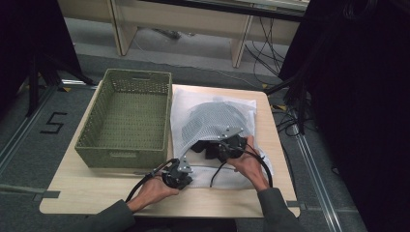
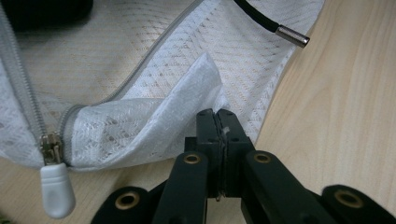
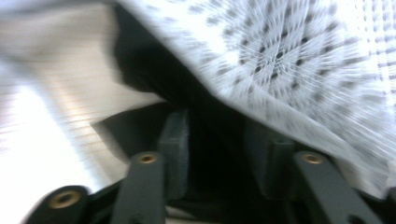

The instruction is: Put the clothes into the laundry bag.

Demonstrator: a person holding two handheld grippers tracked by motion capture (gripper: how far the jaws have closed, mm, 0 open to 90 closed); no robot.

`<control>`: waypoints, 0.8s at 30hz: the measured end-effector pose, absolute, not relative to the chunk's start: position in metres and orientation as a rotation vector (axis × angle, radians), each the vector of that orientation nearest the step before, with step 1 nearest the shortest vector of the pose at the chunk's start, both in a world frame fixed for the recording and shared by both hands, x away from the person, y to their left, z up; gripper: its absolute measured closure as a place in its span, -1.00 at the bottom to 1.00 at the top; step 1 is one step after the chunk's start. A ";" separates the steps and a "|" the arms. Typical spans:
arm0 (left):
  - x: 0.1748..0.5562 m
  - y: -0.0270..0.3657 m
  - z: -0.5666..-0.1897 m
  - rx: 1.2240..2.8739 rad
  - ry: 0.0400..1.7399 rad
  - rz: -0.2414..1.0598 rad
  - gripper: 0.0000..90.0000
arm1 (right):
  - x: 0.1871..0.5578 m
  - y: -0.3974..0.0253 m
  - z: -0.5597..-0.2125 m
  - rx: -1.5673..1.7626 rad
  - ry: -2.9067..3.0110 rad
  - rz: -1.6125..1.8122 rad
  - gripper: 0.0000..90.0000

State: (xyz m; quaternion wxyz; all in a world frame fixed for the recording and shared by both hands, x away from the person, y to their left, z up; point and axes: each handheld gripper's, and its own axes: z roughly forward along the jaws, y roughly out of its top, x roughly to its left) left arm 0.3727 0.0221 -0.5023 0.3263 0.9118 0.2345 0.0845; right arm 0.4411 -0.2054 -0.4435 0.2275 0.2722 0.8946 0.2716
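A white mesh laundry bag (image 1: 212, 121) lies on the wooden table (image 1: 87, 188), with a dark garment (image 1: 203, 146) at its near mouth. My left gripper (image 1: 180, 170) is at the bag's near left corner. In the left gripper view the left gripper (image 2: 217, 116) is shut on a folded edge of the mesh bag (image 2: 154, 112), beside the zip and its white pull (image 2: 56, 189). My right gripper (image 1: 231, 145) sits at the bag's mouth. The blurred right gripper view has the right gripper (image 3: 219, 144) with jaws apart, dark cloth (image 3: 149, 70) between them and mesh (image 3: 280, 60) above.
An empty green woven basket (image 1: 121, 158) stands on the table to the left of the bag. A black cord with a metal tip (image 2: 292, 36) lies across the mesh. Bare table lies along the near edge and to the right of the bag.
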 end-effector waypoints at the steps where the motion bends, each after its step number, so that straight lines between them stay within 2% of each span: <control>1: 0.373 0.023 -0.502 2.403 0.596 0.225 0.97 | 0.432 -0.207 -0.439 0.734 2.493 0.774 0.30; 3: 0.371 0.020 -0.504 2.348 0.659 0.217 0.96 | 0.404 -0.208 -0.441 0.690 2.539 0.817 0.31; 7: 0.371 0.020 -0.504 2.353 0.652 0.216 0.96 | 0.386 -0.211 -0.456 0.631 2.669 0.773 0.39; 10: 0.374 0.022 -0.502 2.405 0.592 0.224 0.96 | 0.383 -0.211 -0.464 0.511 2.722 0.739 0.41; 18: 0.374 0.022 -0.502 2.401 0.609 0.206 0.96 | 0.395 -0.204 -0.487 0.374 2.716 0.623 0.34; 21: 0.375 0.023 -0.502 2.404 0.589 0.210 0.95 | 0.404 -0.196 -0.491 0.338 2.723 0.683 0.55; 22: 0.375 0.023 -0.502 2.404 0.589 0.210 0.95 | 0.404 -0.196 -0.491 0.338 2.723 0.683 0.55; 23: 0.375 0.023 -0.502 2.396 0.594 0.208 0.95 | 0.410 -0.193 -0.492 0.345 2.736 0.694 0.86; 24: 0.375 0.023 -0.502 2.396 0.594 0.208 0.95 | 0.410 -0.193 -0.492 0.345 2.736 0.694 0.86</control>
